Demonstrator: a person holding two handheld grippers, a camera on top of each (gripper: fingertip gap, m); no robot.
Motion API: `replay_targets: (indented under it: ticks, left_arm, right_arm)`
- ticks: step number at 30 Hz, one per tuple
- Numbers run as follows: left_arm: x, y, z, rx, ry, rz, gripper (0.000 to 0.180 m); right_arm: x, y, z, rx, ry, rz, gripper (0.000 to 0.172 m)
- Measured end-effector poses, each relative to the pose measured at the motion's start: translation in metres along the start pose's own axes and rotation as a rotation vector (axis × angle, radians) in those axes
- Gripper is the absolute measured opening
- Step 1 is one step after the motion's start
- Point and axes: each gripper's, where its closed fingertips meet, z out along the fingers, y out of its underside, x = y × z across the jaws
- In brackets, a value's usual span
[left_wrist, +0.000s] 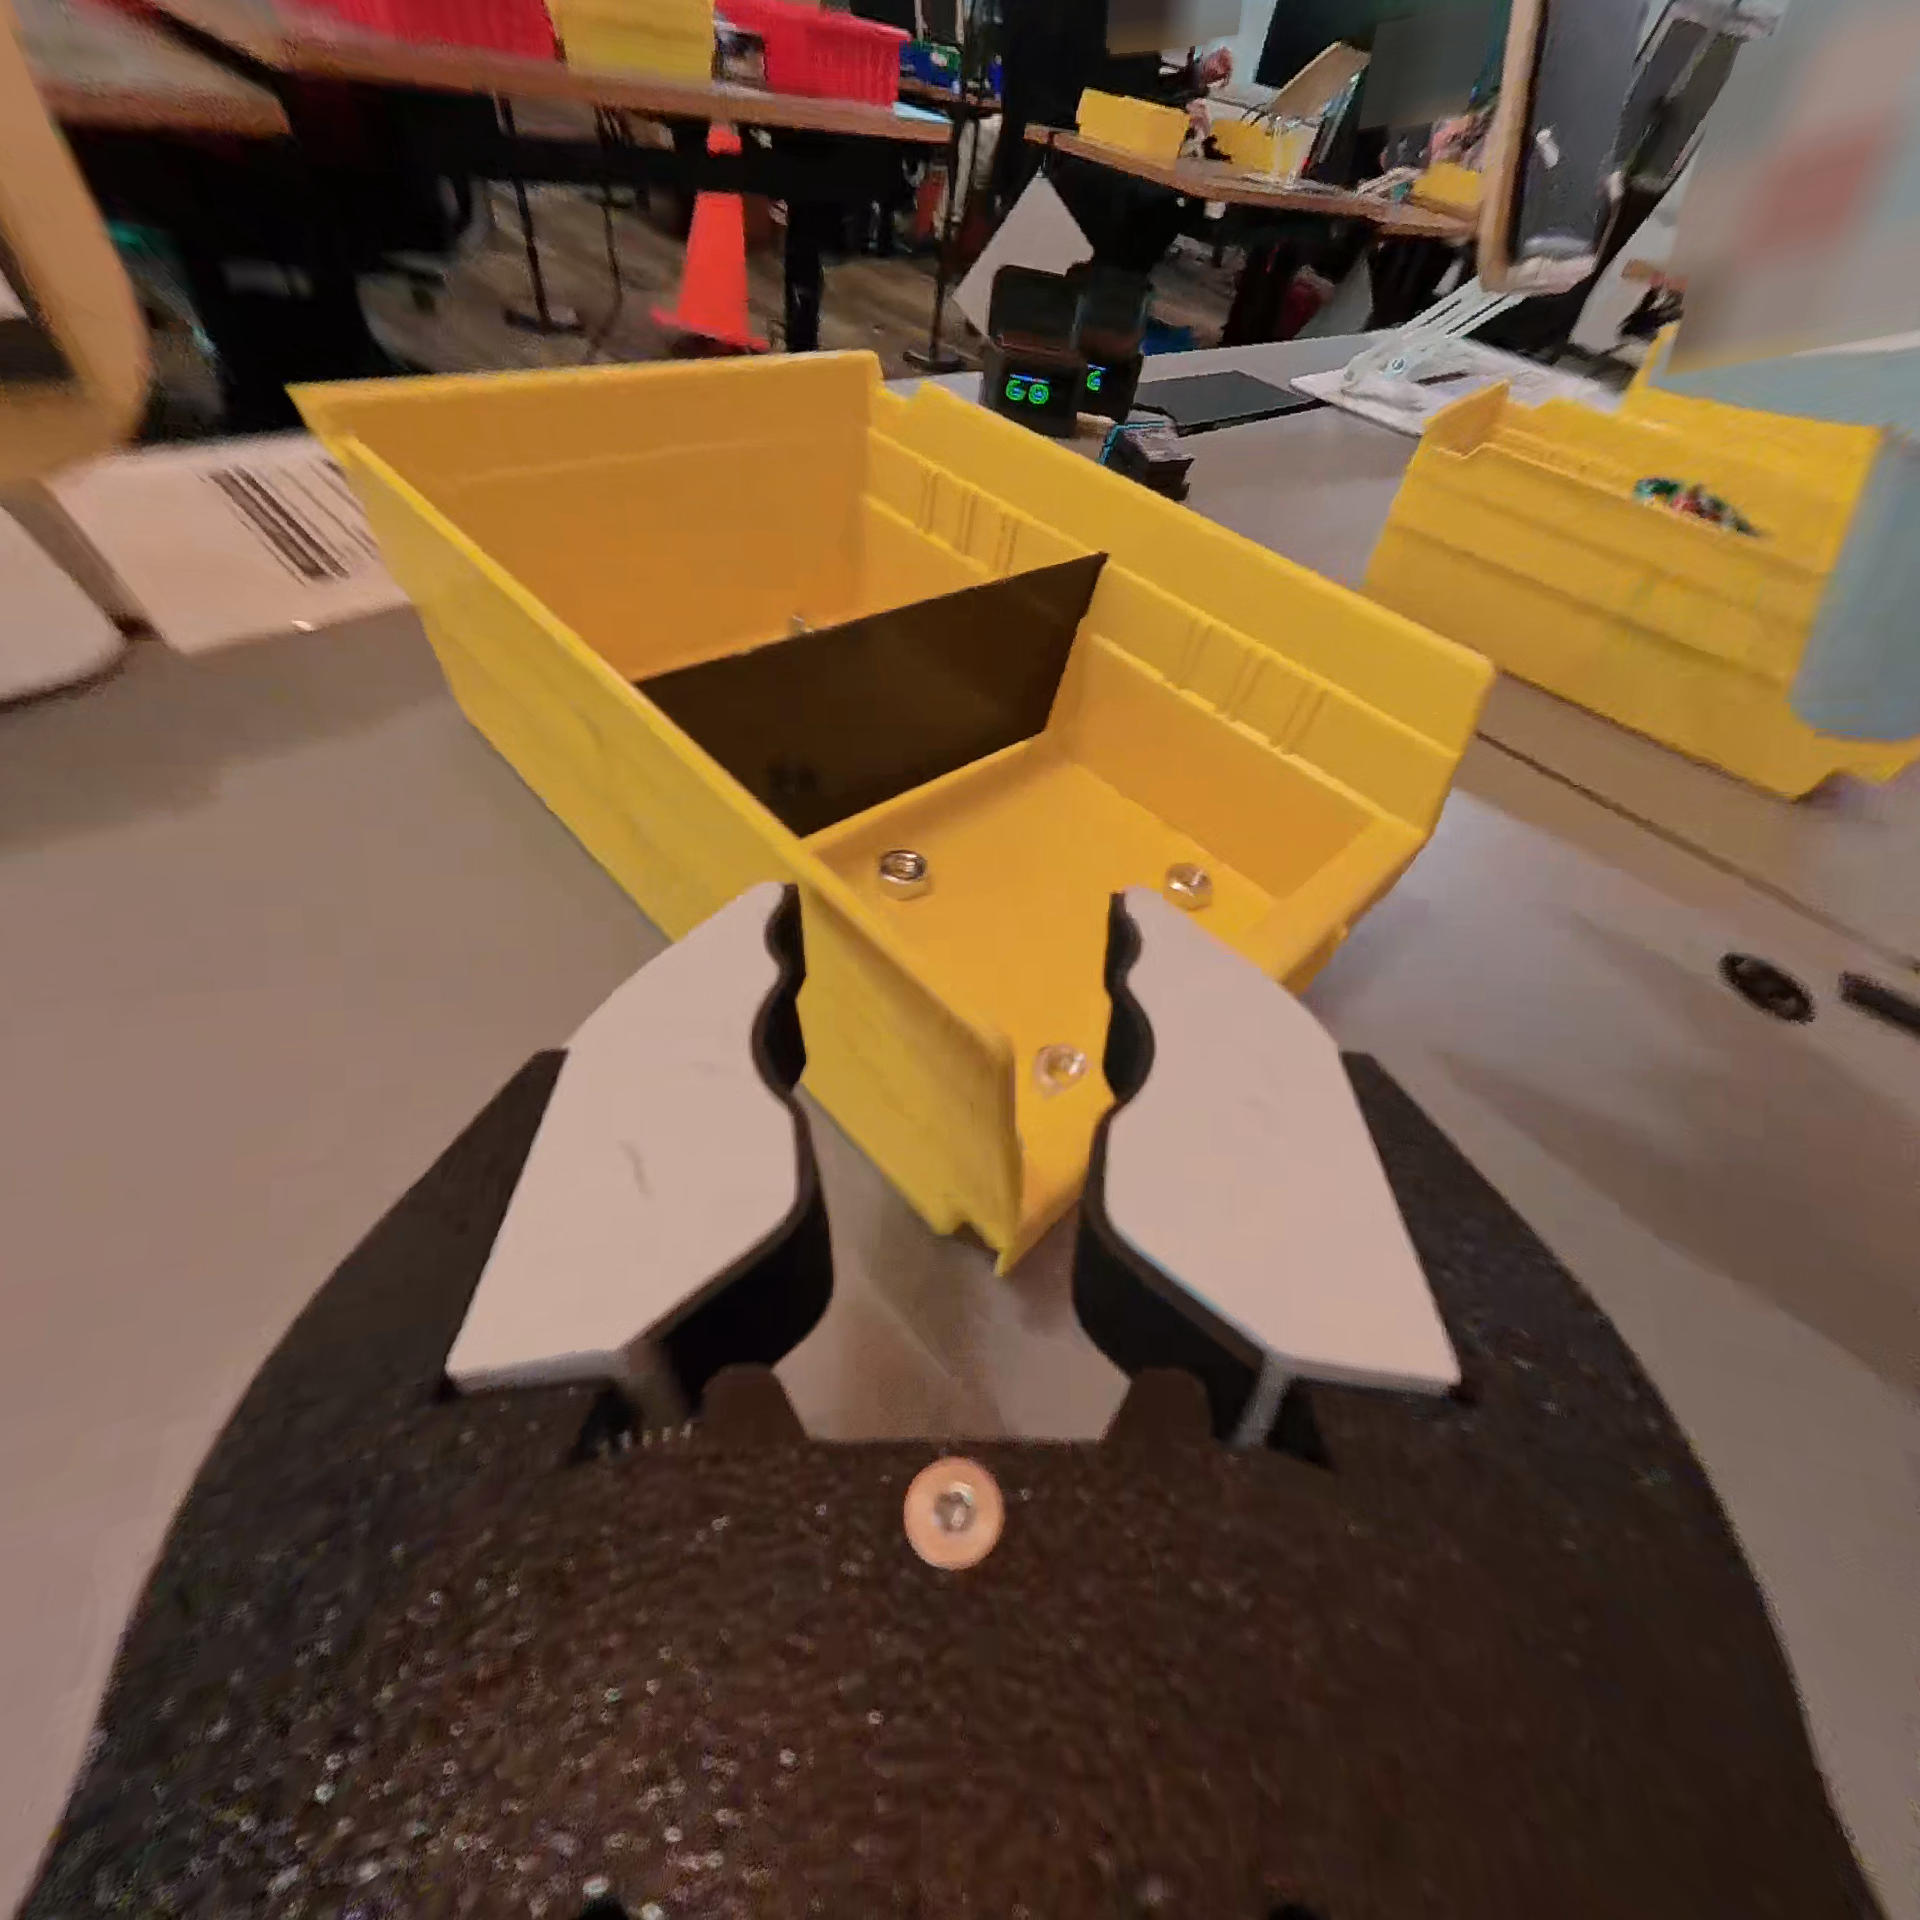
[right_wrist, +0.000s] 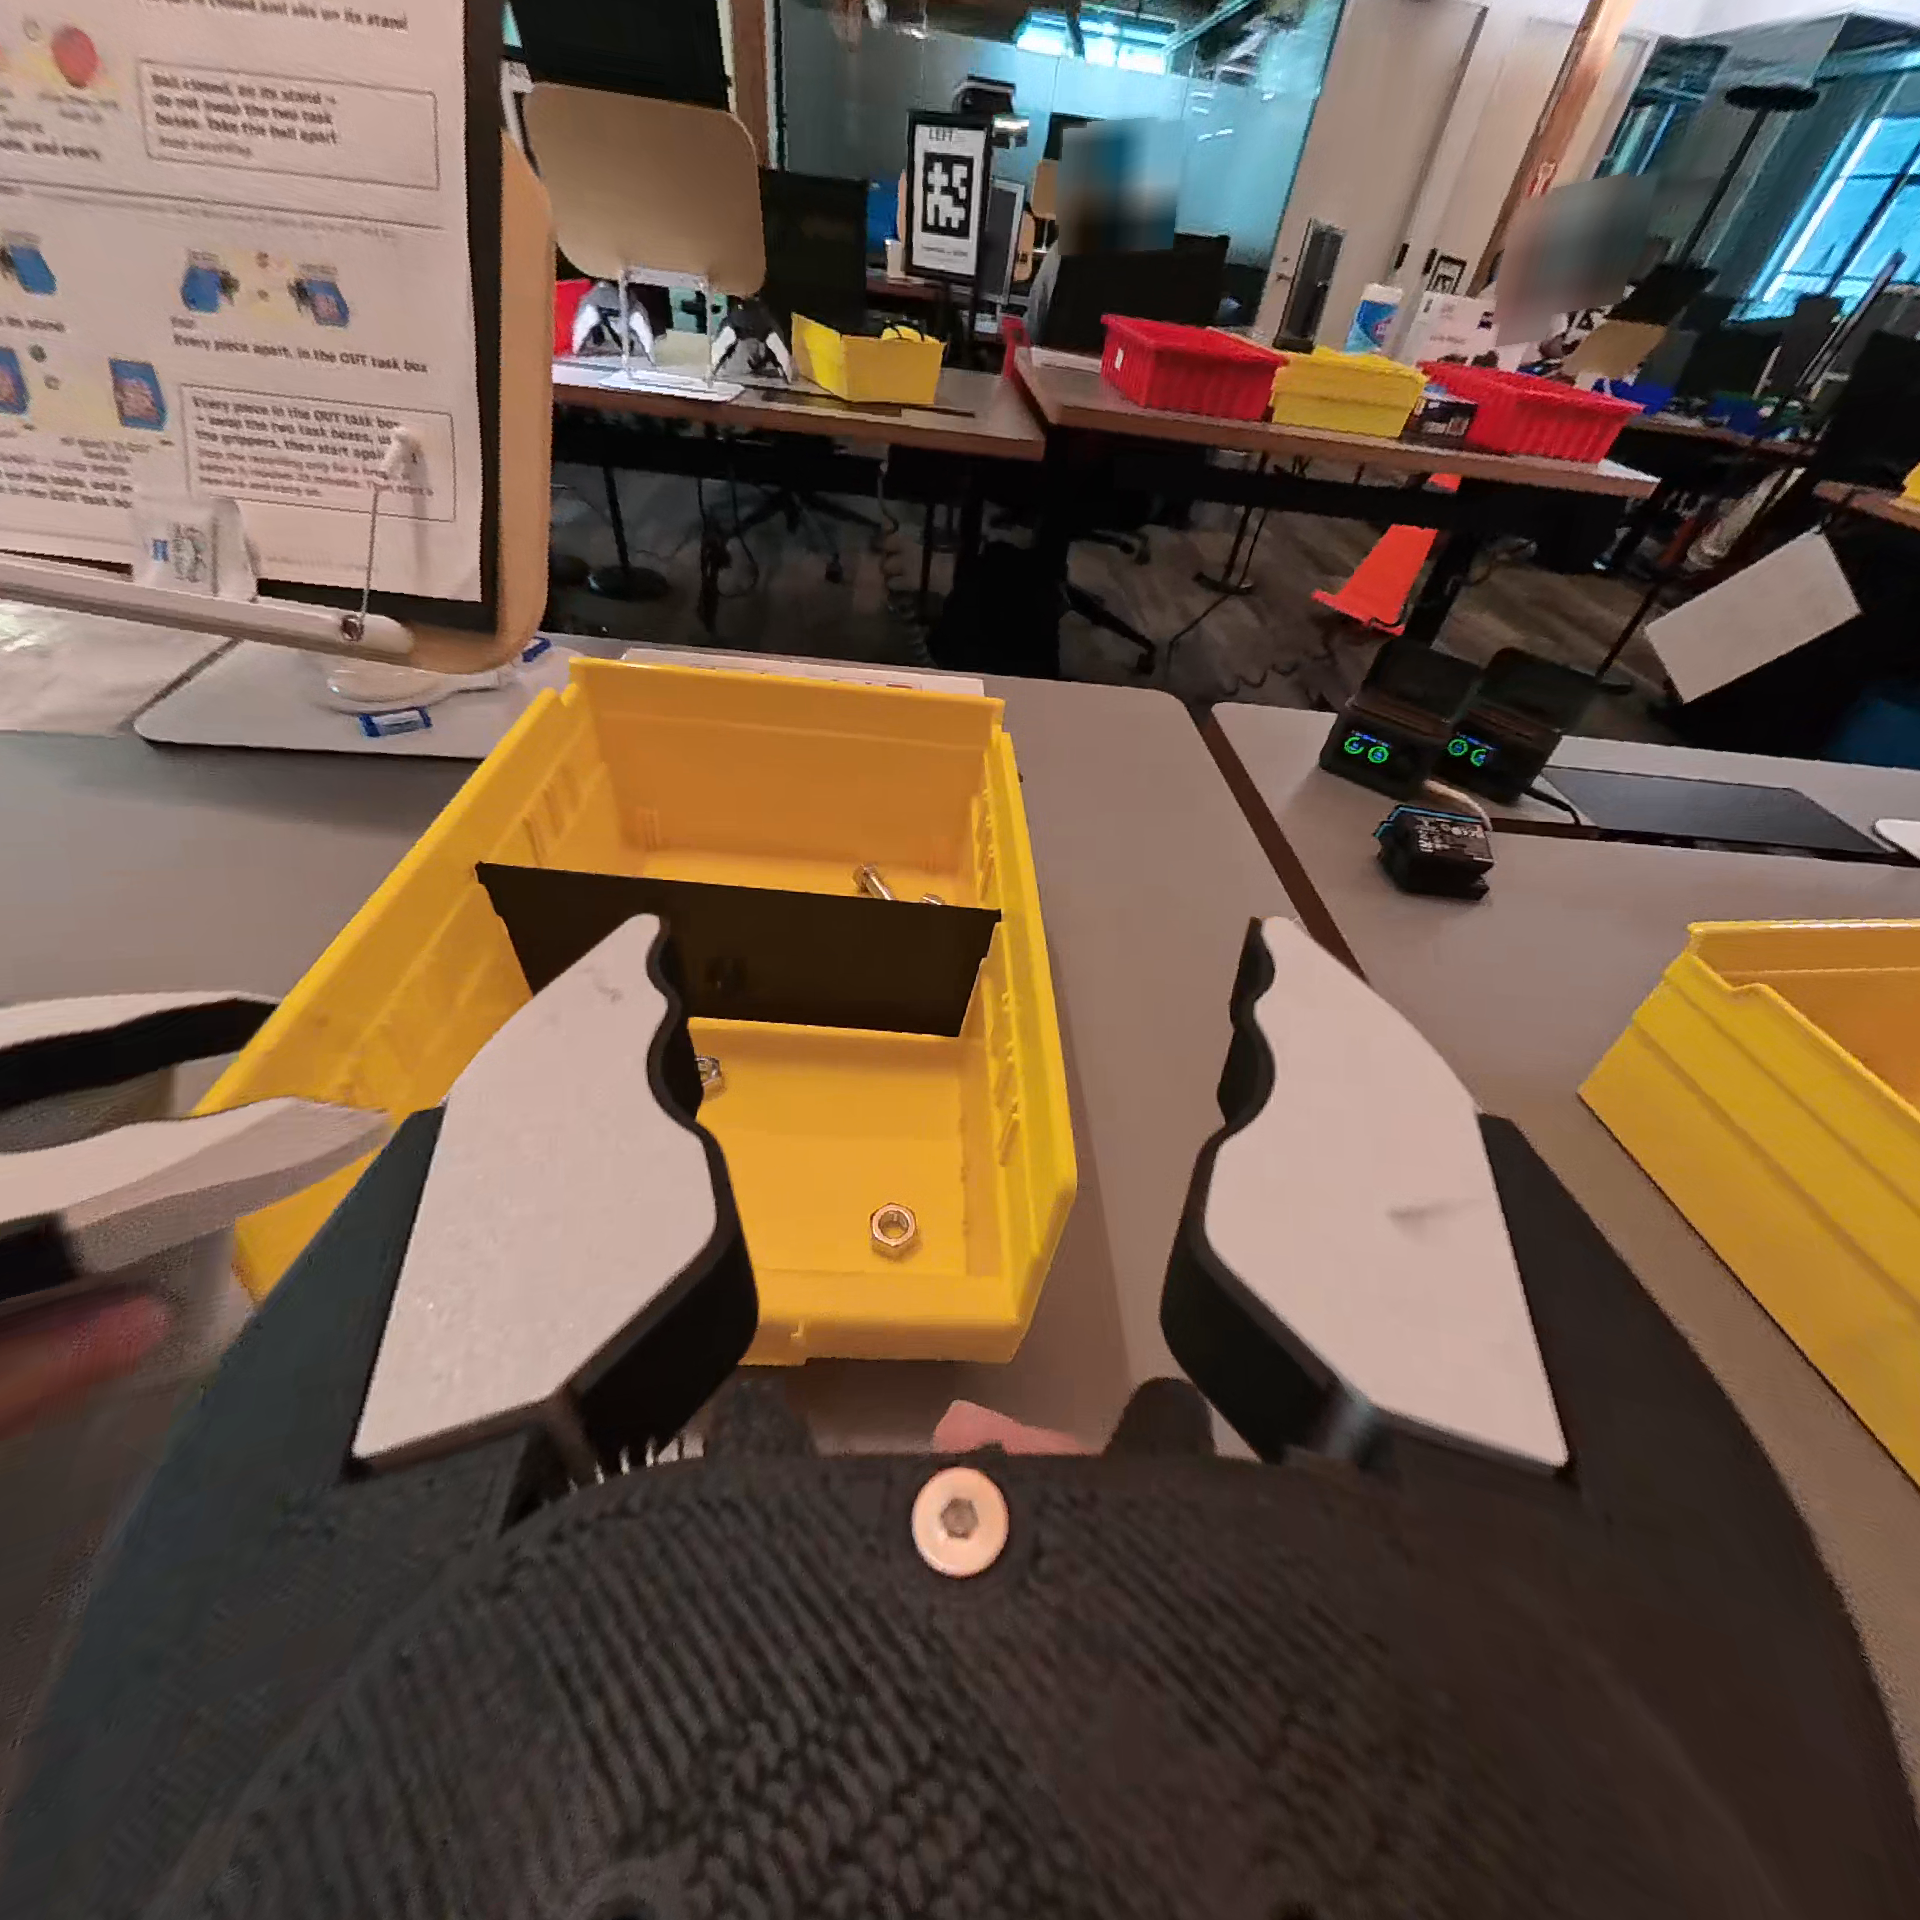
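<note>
The left gripper has its jaws apart, straddling the bin's near corner without pressing it; three nuts lie inside. The right gripper, jaws wide apart, hovers over the bin on the desk. Any closing should be slow and square.

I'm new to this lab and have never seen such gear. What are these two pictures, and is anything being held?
A person holds two hand-held two-finger grippers, each carrying a camera that looks along its fingers. One picture comes from the left gripper, the other from the right gripper. Both are open and hold nothing. On the grey table sits a yellow bin split by a black divider. Hex nuts lie in its near compartment, a bolt in the far one. A second yellow bin stands to the right.
</note>
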Motion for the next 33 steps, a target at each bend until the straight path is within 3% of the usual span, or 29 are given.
replay_targets:
  ticks: [6,12,14,15,17,19,27,28,30,33]
  left_arm:
    - [-0.029,-0.001,0.027,-0.033,-0.045,-0.08,0.048]
    - [-0.072,0.001,0.037,-0.279,-0.21,0.182,0.03]
    - [-0.093,-0.003,0.034,-0.296,-0.349,0.236,0.065]
    - [-0.096,-0.005,0.034,-0.275,-0.374,0.249,0.072]
    - [-0.088,-0.005,0.039,-0.233,-0.318,0.249,0.061]
    - [-0.076,-0.002,0.045,-0.228,-0.212,0.213,0.025]
    - [-0.101,-0.002,0.043,-0.272,-0.247,0.147,0.013]
    - [-0.11,-0.003,0.039,-0.286,-0.287,0.146,0.018]
    - [-0.127,-0.009,0.028,-0.273,-0.376,0.151,0.062]
    - [-0.121,-0.006,0.027,-0.298,-0.285,0.128,0.061]
  right_arm:
    - [-0.01,0.0,0.013,0.004,-0.056,0.009,0.098]
    - [-0.027,-0.002,0.018,-0.001,-0.093,-0.031,0.096]
    - [-0.03,-0.003,0.018,0.0,-0.094,-0.039,0.096]
    - [-0.032,-0.003,0.018,0.0,-0.098,-0.045,0.096]
    - [-0.034,-0.003,0.019,-0.001,-0.105,-0.057,0.096]
    - [-0.035,-0.003,0.019,0.0,-0.109,-0.056,0.095]
    - [-0.05,-0.011,0.014,0.032,-0.164,-0.058,0.094]
    - [-0.05,-0.01,0.014,0.026,-0.166,-0.066,0.094]
    - [-0.046,-0.008,0.015,0.014,-0.144,-0.079,0.094]
    - [-0.043,-0.01,0.015,0.023,-0.136,-0.058,0.093]
